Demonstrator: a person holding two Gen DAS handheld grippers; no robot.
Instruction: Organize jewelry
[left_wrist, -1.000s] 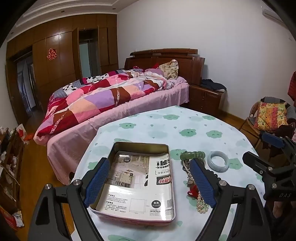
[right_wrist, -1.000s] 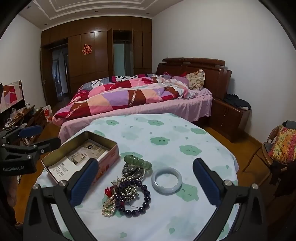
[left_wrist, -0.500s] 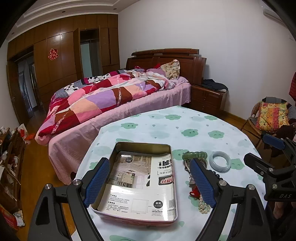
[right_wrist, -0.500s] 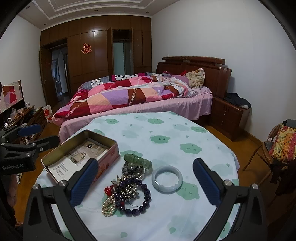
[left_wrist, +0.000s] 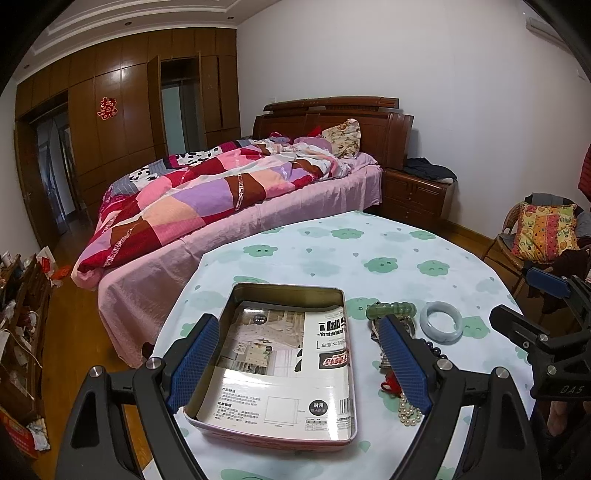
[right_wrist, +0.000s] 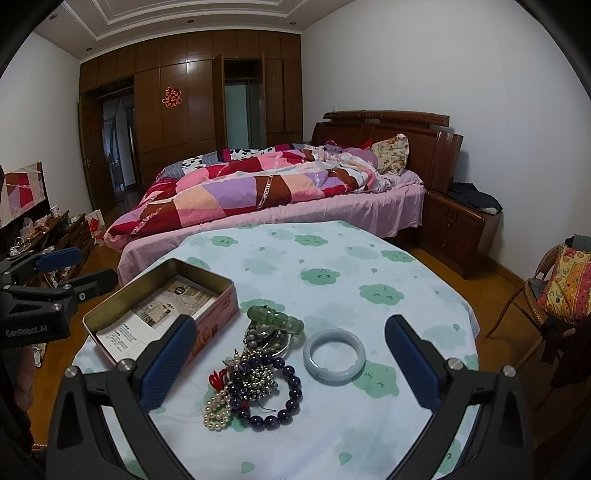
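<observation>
Both pairs of blue-padded fingers stand wide apart with nothing between them: the left gripper (left_wrist: 299, 363) hangs above the tin (left_wrist: 273, 439), its two pads to either side of the tin's near half, and the right gripper (right_wrist: 290, 367) hangs above the jewelry heap (right_wrist: 251, 376) without touching it.

That heap lies on the tablecloth just to the right of the tin. In it a dark purple bead bracelet (right_wrist: 286, 402) curls at the near edge, with a string of pearls (right_wrist: 216, 408) and a bit of red (right_wrist: 216, 378) on the side toward the tin. A green bead bracelet (right_wrist: 275, 319) lies across the heap's far end, over a tangle of grey and silvery pieces. A pale bangle (right_wrist: 334, 356) lies flat and apart from the heap, on the side away from the tin.

Inside the tin a printed paper sheet (left_wrist: 280, 365) lies flat on the bottom.

All of it rests on a round table (right_wrist: 332, 258) covered in a light cloth with green cloud shapes. Beyond the table's far edge stands a bed (right_wrist: 277, 192) with a patchwork quilt, and off to the right of the table a chair (right_wrist: 554, 291) holds a bright cushion.
</observation>
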